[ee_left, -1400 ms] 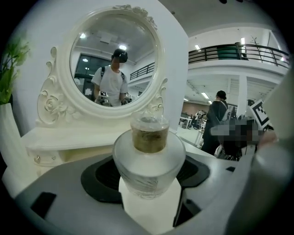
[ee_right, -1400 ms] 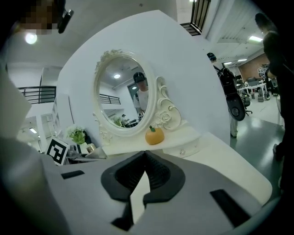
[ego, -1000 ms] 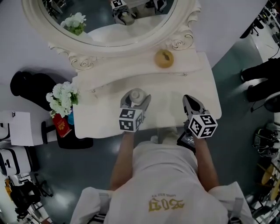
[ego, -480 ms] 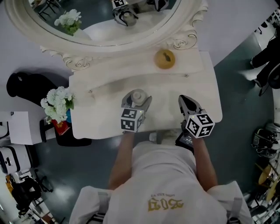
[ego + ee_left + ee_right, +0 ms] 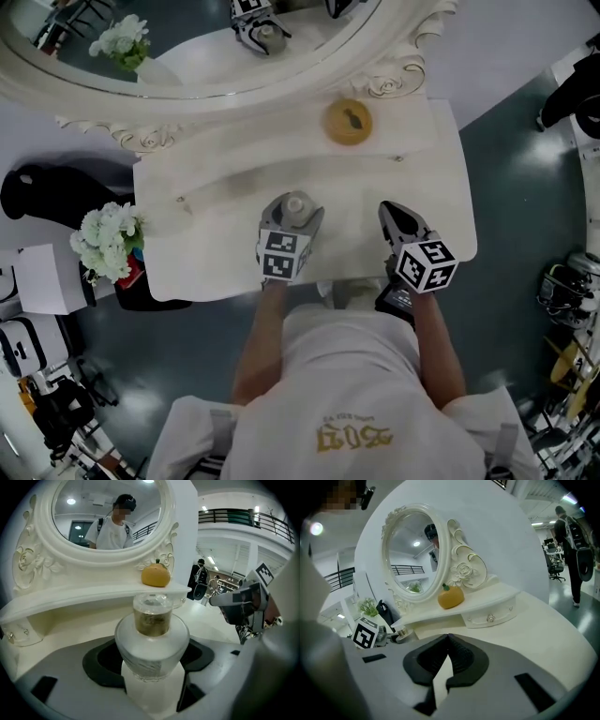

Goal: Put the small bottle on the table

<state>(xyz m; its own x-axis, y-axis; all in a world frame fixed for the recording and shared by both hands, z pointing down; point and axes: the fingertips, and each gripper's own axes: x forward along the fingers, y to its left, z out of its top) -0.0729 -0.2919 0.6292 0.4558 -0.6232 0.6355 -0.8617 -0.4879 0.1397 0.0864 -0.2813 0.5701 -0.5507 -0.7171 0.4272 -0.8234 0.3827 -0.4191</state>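
Observation:
The small bottle point(image 5: 152, 644) is frosted glass with a clear cap over an amber neck. My left gripper point(image 5: 151, 660) is shut on its round body, holding it upright. In the head view the bottle point(image 5: 296, 207) and left gripper point(image 5: 293, 212) hang over the middle of the white dressing table point(image 5: 206, 253). Whether the bottle's base touches the top I cannot tell. My right gripper point(image 5: 397, 217) is over the table's right front part, shut with nothing between its pads point(image 5: 457, 653); it also shows in the left gripper view point(image 5: 241, 604).
An orange fruit-shaped object point(image 5: 348, 121) sits on the raised shelf under the oval mirror point(image 5: 187, 42). White flowers point(image 5: 105, 242) and a black bag point(image 5: 42, 192) are off the table's left side. The person stands at the table's front edge.
Both grippers have sunk a little toward the tabletop, the left one still holding the bottle. The head view has shifted, so the table and flowers sit further left in the picture.

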